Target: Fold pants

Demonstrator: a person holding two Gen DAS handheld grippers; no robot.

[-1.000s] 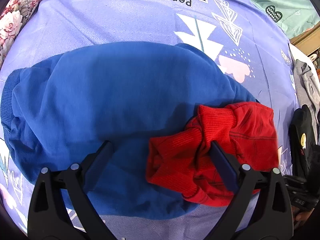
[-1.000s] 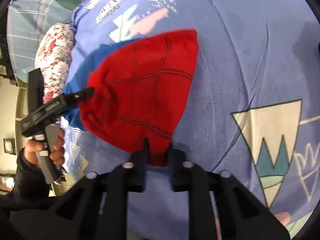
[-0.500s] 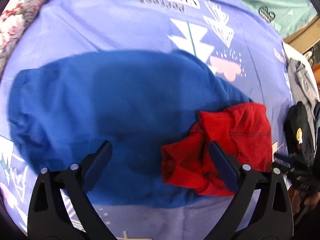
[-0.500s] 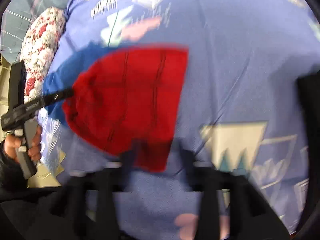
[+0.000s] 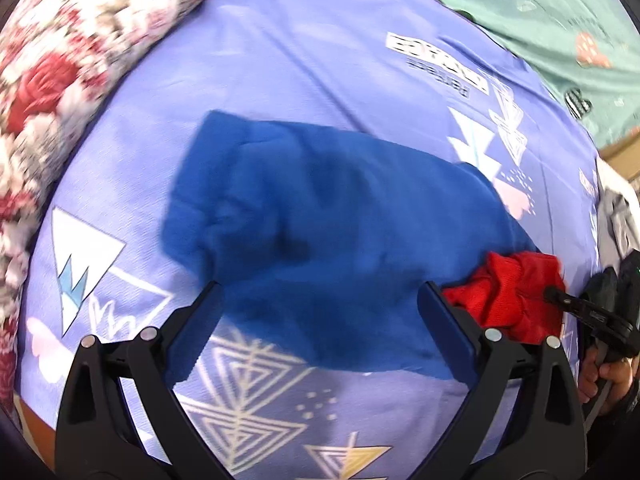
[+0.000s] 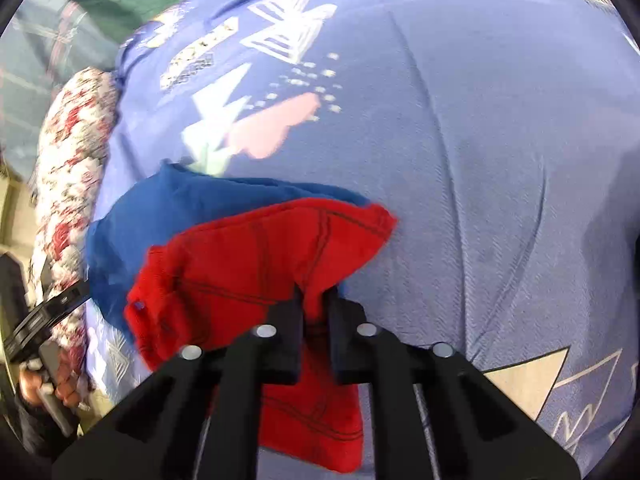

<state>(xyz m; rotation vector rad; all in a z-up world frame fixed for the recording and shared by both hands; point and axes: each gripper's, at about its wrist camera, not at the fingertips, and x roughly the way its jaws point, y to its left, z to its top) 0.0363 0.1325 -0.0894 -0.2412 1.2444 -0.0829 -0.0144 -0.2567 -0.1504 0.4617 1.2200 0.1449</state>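
Note:
Red pants (image 6: 248, 264) lie bunched on top of a blue garment (image 5: 320, 236) on the purple patterned bedsheet (image 6: 460, 140). My right gripper (image 6: 314, 304) is shut on an edge of the red pants, with cloth pinched between its fingers and hanging below. In the left wrist view the red pants (image 5: 508, 296) show as a crumpled lump at the right, with the right gripper's tip against them. My left gripper (image 5: 320, 304) is open and empty above the near edge of the blue garment.
A floral pillow (image 5: 60, 80) lies at the left of the bed. A green patterned cloth (image 5: 540, 8) lies at the far side. Grey and dark clothes (image 5: 616, 232) sit at the right edge.
My left gripper has pulled back and left, away from the red pants. My right gripper still holds the pants and has gathered them into a tighter bunch.

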